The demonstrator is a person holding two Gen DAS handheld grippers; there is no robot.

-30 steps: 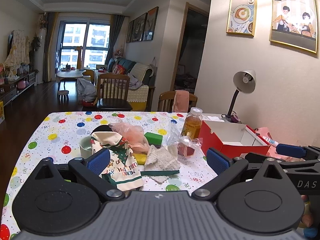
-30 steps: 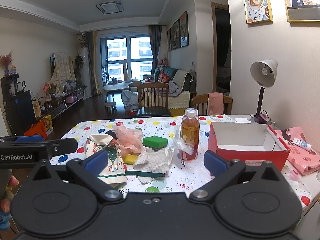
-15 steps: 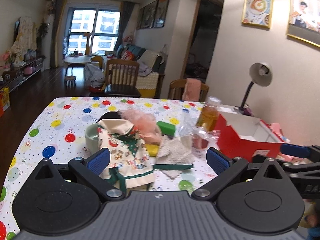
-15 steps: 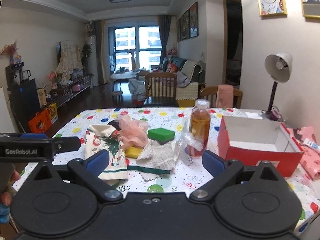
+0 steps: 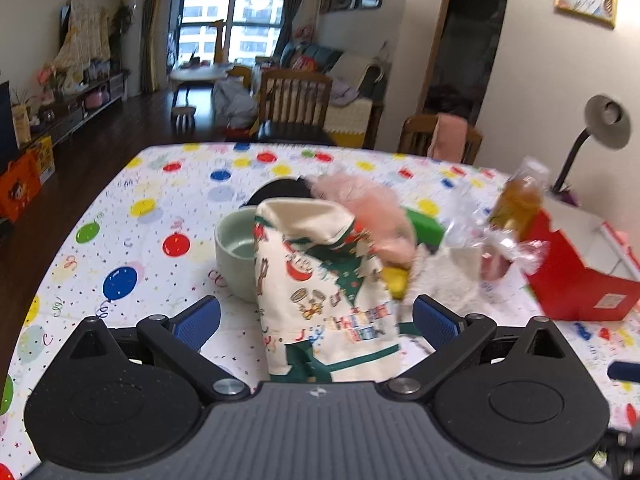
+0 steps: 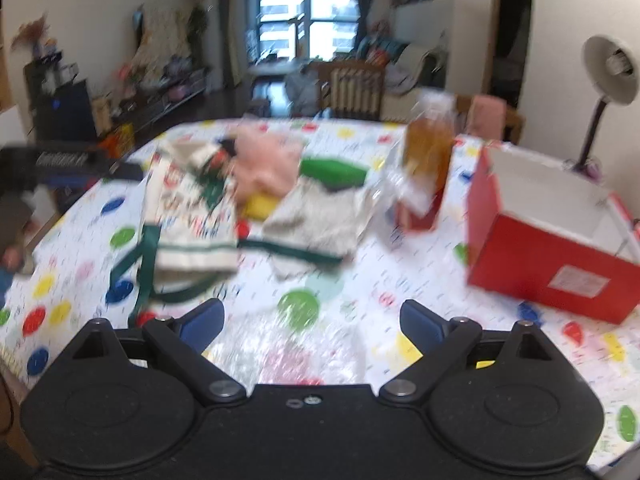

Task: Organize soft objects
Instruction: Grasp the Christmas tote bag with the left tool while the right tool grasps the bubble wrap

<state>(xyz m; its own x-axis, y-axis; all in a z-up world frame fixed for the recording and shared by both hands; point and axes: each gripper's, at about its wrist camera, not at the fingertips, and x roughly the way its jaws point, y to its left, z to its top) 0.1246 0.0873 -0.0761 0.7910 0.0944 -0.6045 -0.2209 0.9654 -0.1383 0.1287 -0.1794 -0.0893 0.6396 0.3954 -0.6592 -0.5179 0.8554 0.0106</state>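
Note:
A pile of soft things lies mid-table: a cream Christmas-print cloth with green straps (image 5: 328, 292) (image 6: 188, 216), a pink puff (image 5: 372, 216) (image 6: 264, 160), a green sponge (image 5: 426, 226) (image 6: 332, 168), a yellow sponge (image 5: 394, 282) (image 6: 260, 202) and a grey-white knitted cloth (image 5: 444, 280) (image 6: 316, 220). My left gripper (image 5: 316, 320) is open and empty, its jaws either side of the printed cloth's near end. My right gripper (image 6: 312, 320) is open and empty, low over the table in front of the pile. An open red box (image 5: 576, 264) (image 6: 548, 240) stands to the right.
A pale green cup (image 5: 236, 256) stands left of the printed cloth. A bottle of amber liquid (image 5: 520, 200) (image 6: 430, 148) with crinkled clear plastic (image 5: 476, 232) stands between pile and box. A desk lamp (image 6: 608, 80) is behind the box. The dotted tablecloth (image 5: 152, 216) covers the table.
Both grippers have moved forward and down toward the pile, which looms larger. The right wrist view is blurred by motion. Both stay open.

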